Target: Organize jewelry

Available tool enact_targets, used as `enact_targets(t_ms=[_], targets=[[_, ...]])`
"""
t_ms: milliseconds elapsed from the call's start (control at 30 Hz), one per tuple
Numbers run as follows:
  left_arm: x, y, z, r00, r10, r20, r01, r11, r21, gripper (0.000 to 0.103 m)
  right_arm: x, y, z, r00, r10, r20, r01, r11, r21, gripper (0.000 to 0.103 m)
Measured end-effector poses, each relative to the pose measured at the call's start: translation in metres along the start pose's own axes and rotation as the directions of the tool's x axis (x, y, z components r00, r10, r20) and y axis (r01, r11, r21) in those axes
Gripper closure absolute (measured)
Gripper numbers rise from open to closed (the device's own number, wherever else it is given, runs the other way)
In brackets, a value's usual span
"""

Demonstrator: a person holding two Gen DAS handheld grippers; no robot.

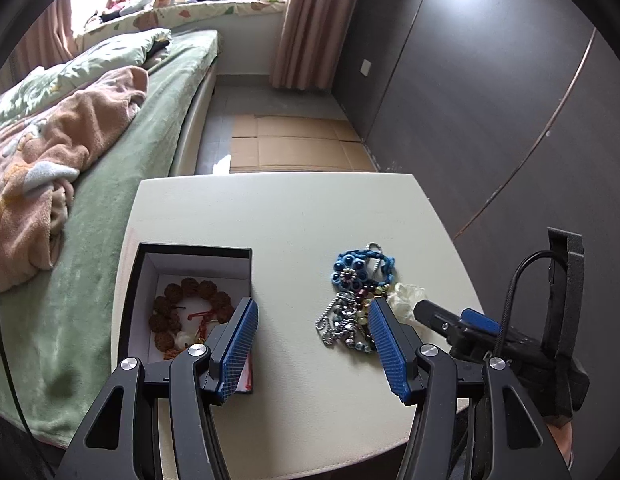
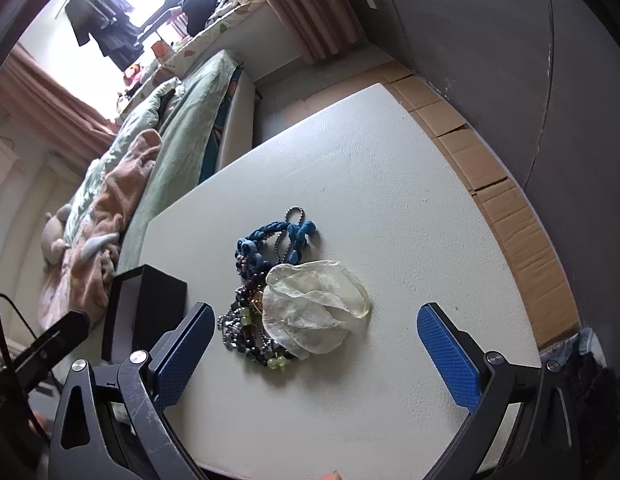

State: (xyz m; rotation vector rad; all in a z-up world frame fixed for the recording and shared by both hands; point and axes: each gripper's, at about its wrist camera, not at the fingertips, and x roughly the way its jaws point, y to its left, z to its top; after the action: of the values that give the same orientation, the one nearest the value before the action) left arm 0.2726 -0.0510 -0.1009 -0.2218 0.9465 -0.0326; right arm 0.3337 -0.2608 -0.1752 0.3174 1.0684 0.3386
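A pile of jewelry [image 1: 351, 304] lies on the white table [image 1: 294, 216]: a blue braided flower bracelet [image 1: 359, 266], beaded strands and a translucent shell piece [image 2: 313, 306]. A black box [image 1: 190, 300] with a white lining stands at the table's left and holds a brown bead bracelet [image 1: 186, 312]. My left gripper [image 1: 311, 340] is open and empty, between the box and the pile. My right gripper [image 2: 313, 348] is open and empty, with the pile [image 2: 270, 280] just beyond its fingers; it also shows in the left wrist view [image 1: 461, 322].
A bed with a green cover [image 1: 122, 160] and a pink blanket [image 1: 50, 160] lies left of the table. Flattened cardboard [image 1: 294, 144] covers the floor beyond it. A dark wall [image 1: 489, 100] stands on the right.
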Motion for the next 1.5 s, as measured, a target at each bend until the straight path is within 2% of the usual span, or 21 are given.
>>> enact_targets(t_ms=[167, 200, 233, 267, 300, 367, 400, 433, 500, 700, 833, 900, 1100, 1167, 1233, 1267, 1300, 1333, 1400, 1500], targets=[[0.008, 0.003, 0.006, 1.000, 0.027, -0.014, -0.027, 1.000, 0.013, 0.044, 0.017, 0.011, 0.003, 0.998, -0.055, -0.031, 0.053, 0.997, -0.051, 0.002], [0.010, 0.003, 0.007, 0.999, 0.026, -0.018, -0.026, 1.000, 0.018, 0.044, 0.020, 0.013, 0.003, 0.998, -0.058, -0.035, 0.056, 0.997, -0.059, 0.009], [0.011, 0.003, 0.008, 0.999, 0.025, -0.021, -0.025, 0.999, 0.021, 0.044, 0.023, 0.015, 0.004, 0.997, -0.064, -0.039, 0.062, 0.996, -0.069, 0.023], [0.012, 0.002, 0.009, 0.999, 0.025, -0.026, -0.024, 0.999, 0.023, 0.044, 0.028, 0.017, 0.004, 0.996, -0.078, -0.050, 0.074, 0.994, -0.077, 0.032], [0.013, 0.002, 0.011, 0.999, 0.024, -0.028, -0.023, 0.999, 0.023, 0.044, 0.032, 0.017, 0.003, 0.994, -0.087, -0.065, 0.082, 0.994, -0.079, 0.048], [0.015, 0.001, 0.013, 0.999, 0.021, -0.032, -0.020, 0.999, 0.025, 0.044, 0.033, 0.016, 0.001, 0.993, -0.105, -0.056, 0.100, 0.992, -0.079, 0.066], [0.017, -0.001, 0.013, 0.999, 0.018, -0.036, -0.017, 0.999, 0.028, 0.044, 0.032, 0.013, 0.001, 0.993, -0.105, -0.057, 0.101, 0.992, -0.074, 0.093], [0.019, -0.003, 0.014, 0.999, 0.013, -0.041, -0.011, 0.999, 0.034, 0.044, 0.032, 0.008, 0.000, 0.995, -0.076, -0.071, 0.072, 0.996, -0.050, 0.097], [0.022, -0.007, 0.014, 0.998, -0.001, -0.055, 0.003, 0.999, 0.042, 0.044, 0.027, -0.003, -0.001, 0.997, -0.012, -0.070, 0.013, 1.000, 0.011, 0.097], [0.033, -0.024, 0.016, 0.995, -0.047, -0.089, 0.052, 0.997, 0.061, 0.045, 0.004, -0.025, -0.001, 0.994, 0.111, -0.003, -0.111, 0.988, 0.105, 0.098], [0.046, -0.036, 0.017, 0.991, -0.051, -0.125, 0.062, 0.995, 0.084, 0.061, -0.011, -0.038, -0.004, 0.989, 0.144, 0.042, -0.148, 0.978, 0.145, 0.098], [0.052, -0.037, 0.017, 0.989, -0.051, -0.141, 0.063, 0.995, 0.079, 0.064, -0.015, -0.041, -0.003, 0.984, 0.168, 0.056, -0.175, 0.972, 0.160, 0.098], [0.069, -0.041, 0.027, 0.987, -0.016, -0.161, 0.030, 0.996, 0.085, 0.065, -0.029, -0.043, 0.003, 0.967, 0.230, 0.111, -0.247, 0.954, 0.173, 0.099], [0.073, -0.041, 0.031, 0.986, -0.002, -0.164, 0.016, 0.996, 0.086, 0.065, -0.029, -0.041, 0.005, 0.971, 0.221, 0.095, -0.233, 0.961, 0.151, 0.099], [0.071, -0.038, 0.035, 0.989, 0.006, -0.150, 0.005, 0.997, 0.078, 0.065, -0.016, -0.035, 0.005, 0.975, 0.223, 0.025, -0.224, 0.963, 0.147, 0.098], [0.070, -0.037, 0.037, 0.990, 0.011, -0.144, 0.000, 0.997, 0.074, 0.065, -0.010, -0.035, 0.004, 0.976, 0.219, -0.007, -0.215, 0.965, 0.148, 0.095], [0.069, -0.035, 0.040, 0.990, 0.017, -0.140, -0.007, 0.997, 0.071, 0.065, -0.004, -0.034, 0.003, 0.978, 0.206, -0.033, -0.200, 0.969, 0.146, 0.083], [0.068, -0.033, 0.042, 0.990, 0.019, -0.137, -0.010, 0.998, 0.064, 0.065, 0.000, -0.032, 0.003, 0.981, 0.186, -0.048, -0.178, 0.974, 0.137, 0.064], [0.066, -0.029, 0.046, 0.991, 0.021, -0.129, -0.014, 0.998, 0.056, 0.065, 0.002, -0.027, 0.005, 0.990, 0.137, -0.037, -0.133, 0.985, 0.107, 0.050], [0.063, -0.026, 0.051, 0.993, 0.030, -0.118, -0.024, 0.998, 0.059, 0.065, 0.003, -0.020, 0.010, 0.992, 0.122, -0.018, -0.121, 0.990, 0.069, 0.050]])
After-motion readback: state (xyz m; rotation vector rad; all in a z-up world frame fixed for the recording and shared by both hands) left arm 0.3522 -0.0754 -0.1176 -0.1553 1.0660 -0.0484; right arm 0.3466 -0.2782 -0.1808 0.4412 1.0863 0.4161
